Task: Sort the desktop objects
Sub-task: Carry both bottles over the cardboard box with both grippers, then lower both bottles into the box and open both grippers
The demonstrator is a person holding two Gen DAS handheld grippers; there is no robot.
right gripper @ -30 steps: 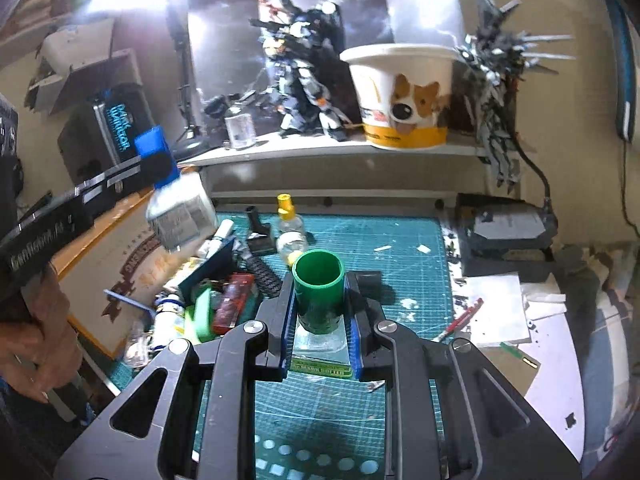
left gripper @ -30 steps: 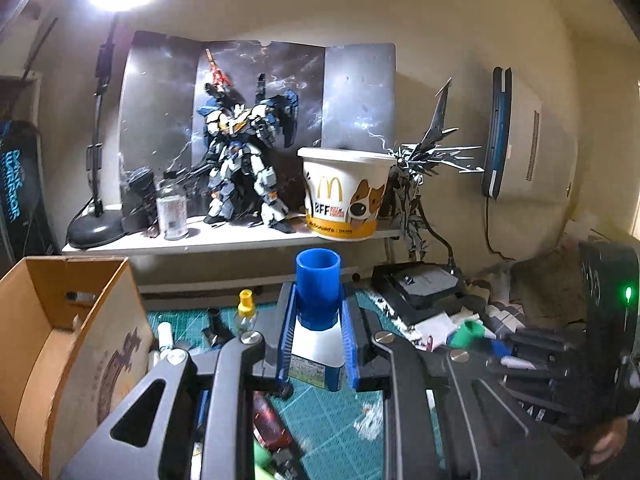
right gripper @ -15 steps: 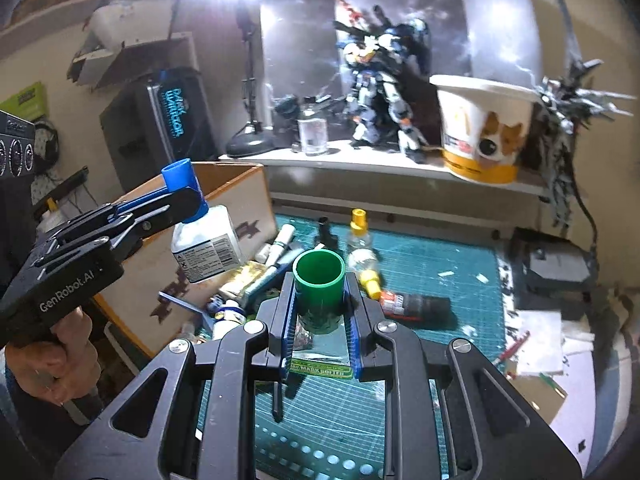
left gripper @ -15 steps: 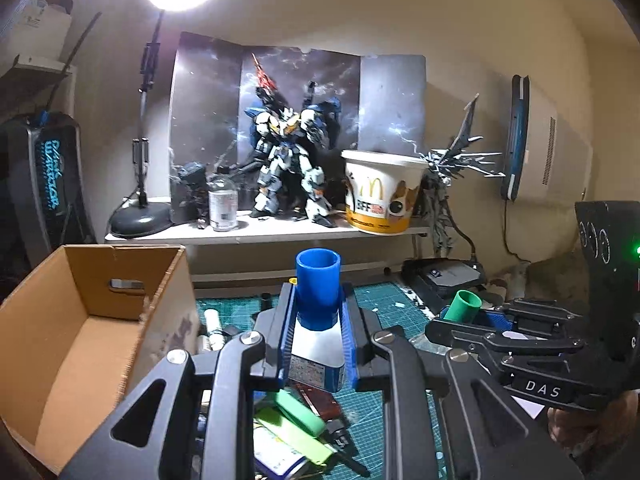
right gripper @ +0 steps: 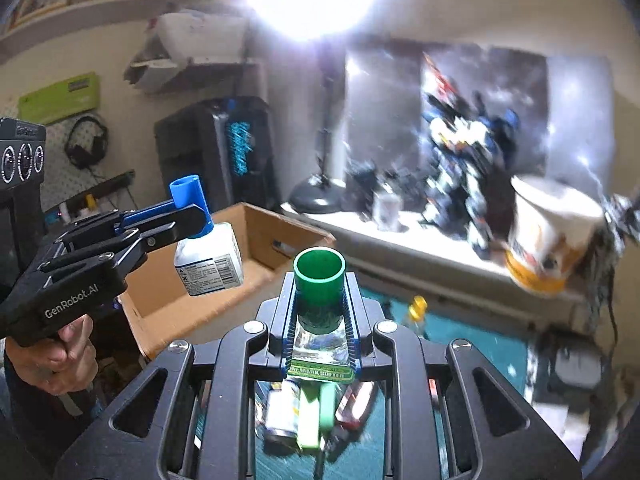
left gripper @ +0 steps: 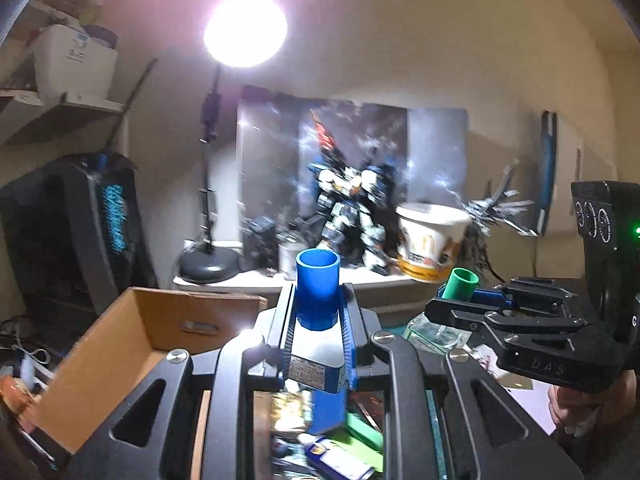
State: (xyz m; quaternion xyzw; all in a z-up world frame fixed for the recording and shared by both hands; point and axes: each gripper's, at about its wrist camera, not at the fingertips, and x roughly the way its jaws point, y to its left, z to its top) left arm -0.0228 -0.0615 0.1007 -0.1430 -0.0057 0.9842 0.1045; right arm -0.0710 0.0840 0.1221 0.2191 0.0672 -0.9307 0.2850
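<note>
My left gripper [left gripper: 318, 312] is shut on a white bottle with a blue cap [left gripper: 317, 288], held in the air; it also shows in the right wrist view [right gripper: 208, 258] above the open cardboard box [right gripper: 260, 276]. My right gripper [right gripper: 320, 308] is shut on a clear bottle with a green cap [right gripper: 319, 280], held above the green cutting mat [right gripper: 460, 344]; the left wrist view shows its green cap [left gripper: 462, 284] at right. The box [left gripper: 120, 360] lies at lower left in the left wrist view.
Small bottles and tubes [right gripper: 304, 412] lie piled on the mat below the grippers. A yellow-capped bottle [right gripper: 416, 314] stands on the mat. A shelf behind holds a robot model [left gripper: 352, 216], a paper bucket [left gripper: 430, 240] and a lamp base [left gripper: 208, 264].
Both grippers have risen and swung left with their bottles. The blue-capped bottle is now over the box's edge; the green-capped bottle follows beside it.
</note>
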